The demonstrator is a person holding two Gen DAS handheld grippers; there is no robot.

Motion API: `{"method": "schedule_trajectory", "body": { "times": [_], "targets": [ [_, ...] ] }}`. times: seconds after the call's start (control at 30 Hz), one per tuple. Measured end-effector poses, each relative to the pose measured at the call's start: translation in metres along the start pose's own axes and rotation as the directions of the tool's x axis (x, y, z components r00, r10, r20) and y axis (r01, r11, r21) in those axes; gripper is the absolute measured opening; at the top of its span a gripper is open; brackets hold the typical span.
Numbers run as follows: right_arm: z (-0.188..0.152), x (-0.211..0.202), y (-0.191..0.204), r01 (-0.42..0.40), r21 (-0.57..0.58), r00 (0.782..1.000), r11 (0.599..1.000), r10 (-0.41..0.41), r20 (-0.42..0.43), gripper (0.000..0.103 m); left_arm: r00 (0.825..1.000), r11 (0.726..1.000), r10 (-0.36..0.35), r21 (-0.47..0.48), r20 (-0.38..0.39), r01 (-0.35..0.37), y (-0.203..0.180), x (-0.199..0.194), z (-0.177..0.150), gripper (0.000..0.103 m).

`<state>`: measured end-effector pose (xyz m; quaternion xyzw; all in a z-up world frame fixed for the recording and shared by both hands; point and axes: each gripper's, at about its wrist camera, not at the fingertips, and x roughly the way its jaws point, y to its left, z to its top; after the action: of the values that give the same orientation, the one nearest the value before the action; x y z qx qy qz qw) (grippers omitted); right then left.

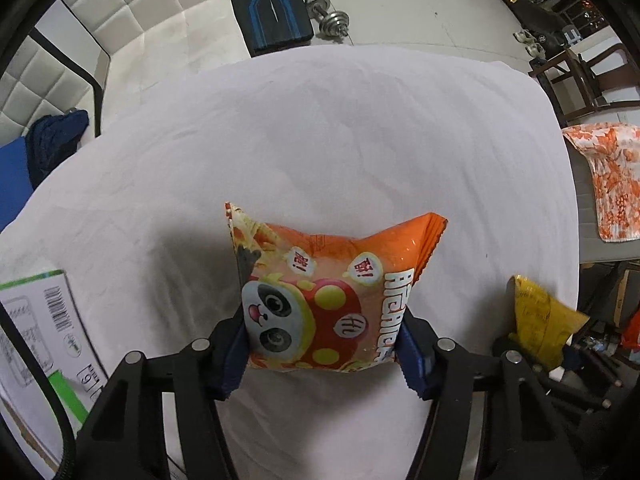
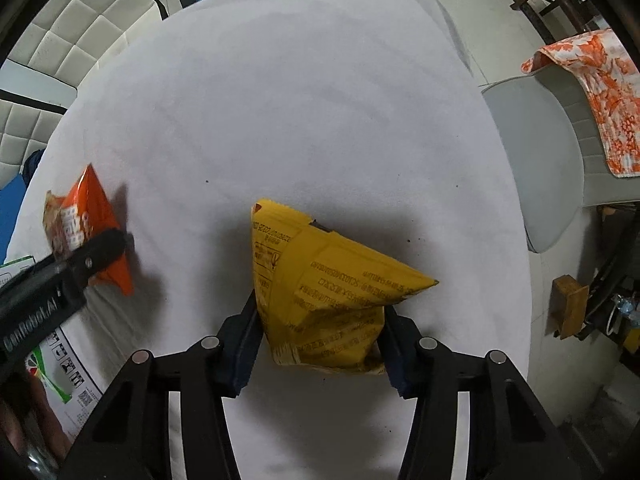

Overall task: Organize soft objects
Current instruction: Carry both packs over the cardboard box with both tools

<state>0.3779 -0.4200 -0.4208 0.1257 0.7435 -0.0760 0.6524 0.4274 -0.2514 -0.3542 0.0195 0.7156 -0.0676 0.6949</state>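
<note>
The left gripper (image 1: 322,344) is clamped on the orange snack bag (image 1: 320,300) with the panda print, which fills the lower middle of the left wrist view above the white tablecloth (image 1: 320,140). The right gripper (image 2: 320,344) is clamped on the yellow snack bag (image 2: 324,292), low in the middle of the right wrist view, its far corner pointing toward the right edge. From the right wrist view the orange bag and the left gripper sit at the left edge, well apart from the yellow bag. A white and green cardboard box (image 1: 40,328) lies at the lower left of the left view, on the cloth beside the left gripper. At the right edge a grey chair (image 2: 540,140) carries an orange floral cloth (image 2: 600,96). Past the table's far edge, top centre, a black and blue bench (image 1: 268,4) and a dumbbell (image 1: 328,16) stand on the floor, with a white quilted sofa (image 1: 132,4) at upper left.
</note>
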Motion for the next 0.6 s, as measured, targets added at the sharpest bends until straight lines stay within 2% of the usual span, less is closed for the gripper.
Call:
{"method": "schedule_trajectory", "body": {
  "times": [0.17,0.37,0.6],
  "targets": [
    [-0.013,-0.012,0.004,-0.002,-0.011,1.000,1.000,0.002,0.029,0.054,0.999,1.000,0.008,-0.019,0.051,-0.007,0.011,-0.012,-0.028,0.060],
    [-0.045,-0.033,0.016,-0.013,-0.047,0.998,0.999,0.016,0.064,0.054,0.994,1.000,0.011,-0.019,0.105,-0.009,0.021,-0.032,-0.056,0.060],
    [-0.085,-0.059,0.027,-0.041,-0.089,0.992,0.995,0.051,0.112,0.052,0.980,1.000,-0.005,-0.005,0.201,0.006,0.035,-0.078,-0.091,0.060]
  ]
}}
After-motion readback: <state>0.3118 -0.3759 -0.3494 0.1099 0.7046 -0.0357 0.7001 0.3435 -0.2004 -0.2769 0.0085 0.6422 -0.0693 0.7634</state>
